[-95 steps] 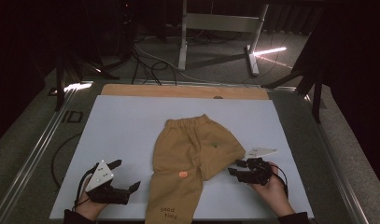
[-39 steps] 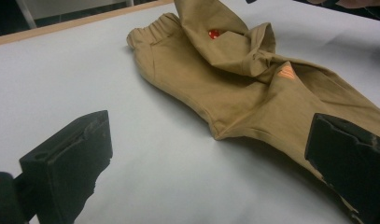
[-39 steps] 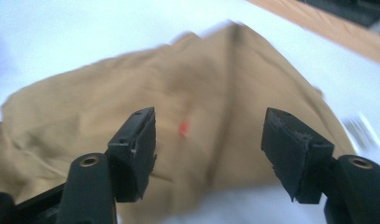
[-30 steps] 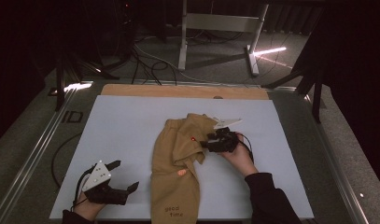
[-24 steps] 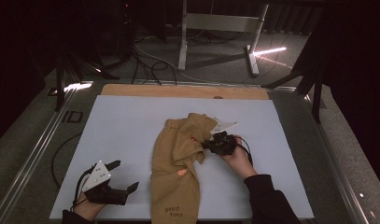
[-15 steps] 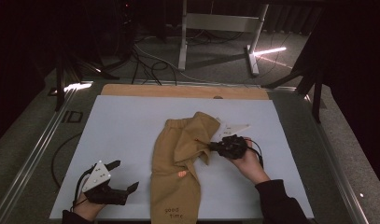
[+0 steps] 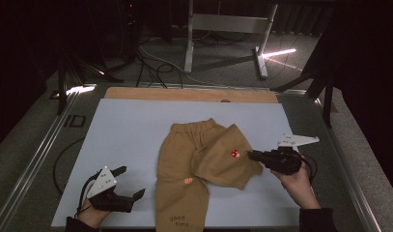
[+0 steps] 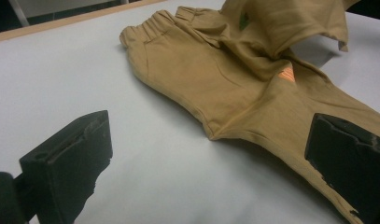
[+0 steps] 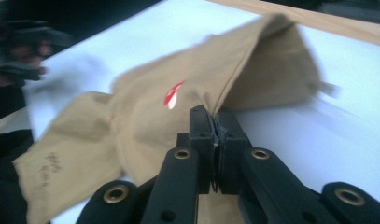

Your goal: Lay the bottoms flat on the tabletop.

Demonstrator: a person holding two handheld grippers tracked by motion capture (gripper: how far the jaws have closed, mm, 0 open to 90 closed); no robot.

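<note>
surface: white sheet [image 7: 136, 130] is laid over the table, with a wooden strip [image 7: 184, 94] seen along its far edge; dark floor, cables and a metal stand are seen beyond
left gripper [image 7: 126, 186]: is held low at the near left corner of the sheet, well apart from the cloth; its jaws are spread wide with nothing between them, and in the left gripper view [image 8: 211, 163] only bare sheet and the edge of a trouser leg are seen in the gap
left hand [image 7: 90, 215]: is wrapped round the gripper body at the bottom edge of the high view
brown trousers [image 7: 184, 169]: are spread in the middle of the sheet, waistband toward the far side; one leg is laid flat toward the near edge, lettering being seen at its hem; the other leg is folded over and drawn out to the right
orange mark [image 7: 188, 181]: is seen at the crotch fold, also in the left gripper view [image 8: 286, 74]
red mark [image 7: 234, 153]: is seen on the drawn-out leg, just beside the right jaws
right gripper [image 7: 252, 155]: is pointed left at the cloth's right edge; its jaws have just been closing and are clamped on a fold of the trouser leg, as seen in the right gripper view [image 9: 214, 123], where the cloth is lifted off the sheet
right hand [image 7: 298, 181]: is held behind the gripper, to the right of the trousers
</note>
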